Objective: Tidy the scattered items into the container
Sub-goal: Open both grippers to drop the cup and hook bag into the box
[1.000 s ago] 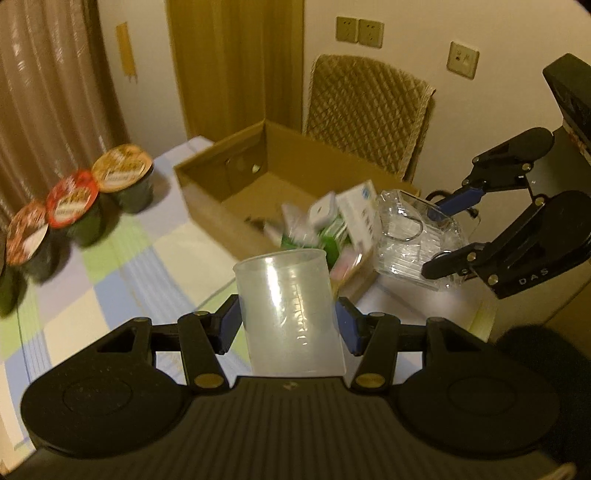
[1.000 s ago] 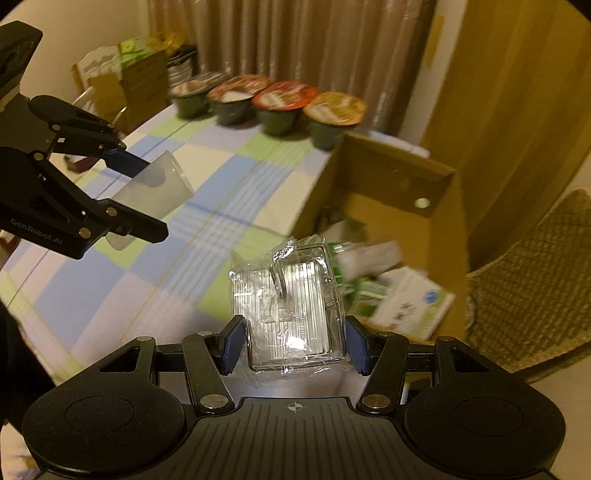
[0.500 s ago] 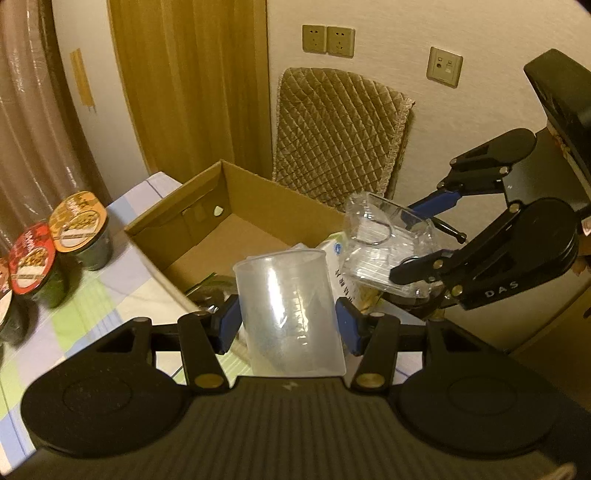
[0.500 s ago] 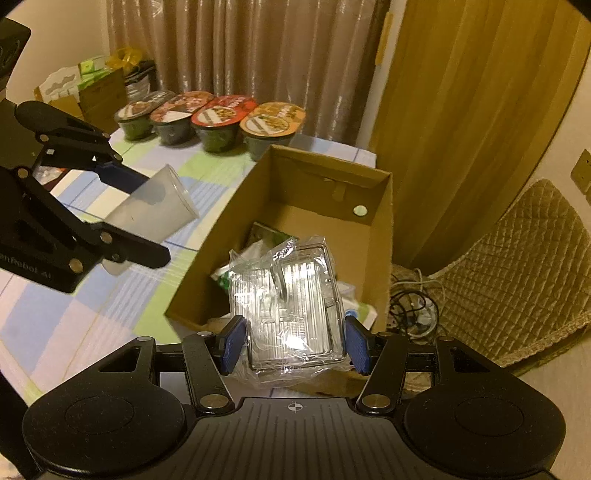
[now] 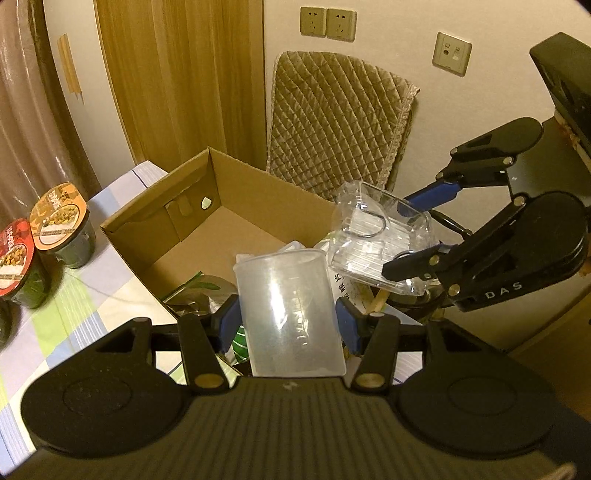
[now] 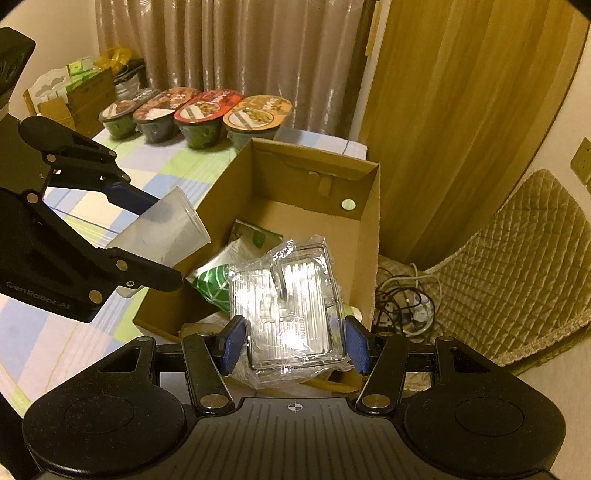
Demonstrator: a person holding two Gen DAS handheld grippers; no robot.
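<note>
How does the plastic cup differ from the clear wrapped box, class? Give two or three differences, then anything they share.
1. The cup is frosted and round; the box is clear and rectangular.
2. The cup is bare; the box is covered in crinkled film.
3. The left tool holds the cup; the right tool holds the box.

Shared: both are plastic, gripped between blue pads, held over the carton.

I count four lidded noodle bowls [image 6: 195,114] in a row, one cardboard box [image 6: 314,173], one translucent plastic cup [image 5: 290,314], one clear wrapped plastic case [image 6: 291,314], one quilted chair [image 5: 336,122], and three wall sockets [image 5: 328,24]. Packets in the box are too jumbled to count.
</note>
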